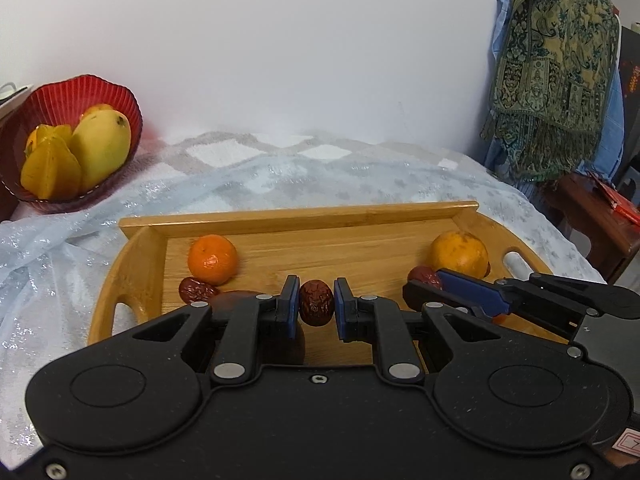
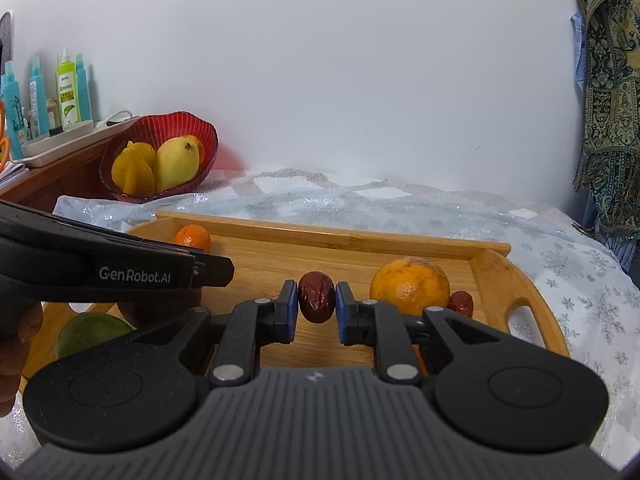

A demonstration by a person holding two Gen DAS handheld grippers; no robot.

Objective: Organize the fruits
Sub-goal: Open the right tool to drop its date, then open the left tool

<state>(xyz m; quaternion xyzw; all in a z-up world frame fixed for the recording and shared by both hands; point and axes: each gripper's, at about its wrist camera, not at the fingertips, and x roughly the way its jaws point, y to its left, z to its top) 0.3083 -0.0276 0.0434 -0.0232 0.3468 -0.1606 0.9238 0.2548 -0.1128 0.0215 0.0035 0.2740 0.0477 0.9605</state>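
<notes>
White wall, sparkly cloth, wooden tray (image 1: 256,222). My left gripper (image 1: 316,308) clamps one red date (image 1: 316,307); my right gripper (image 2: 317,307) clamps another date (image 2: 317,297), both over the tray's near edge. Red bowl (image 1: 120,92) by the far-left corner already holds yellow fruit; oranges and dates remain.

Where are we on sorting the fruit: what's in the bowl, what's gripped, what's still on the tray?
Looks done: a mango and a star fruit sit in the red bowl.
In hand: the left gripper and the right gripper each pinch a red date.
Left on the wooden tray: a tangerine, a larger orange, two loose dates and a green fruit.
</notes>
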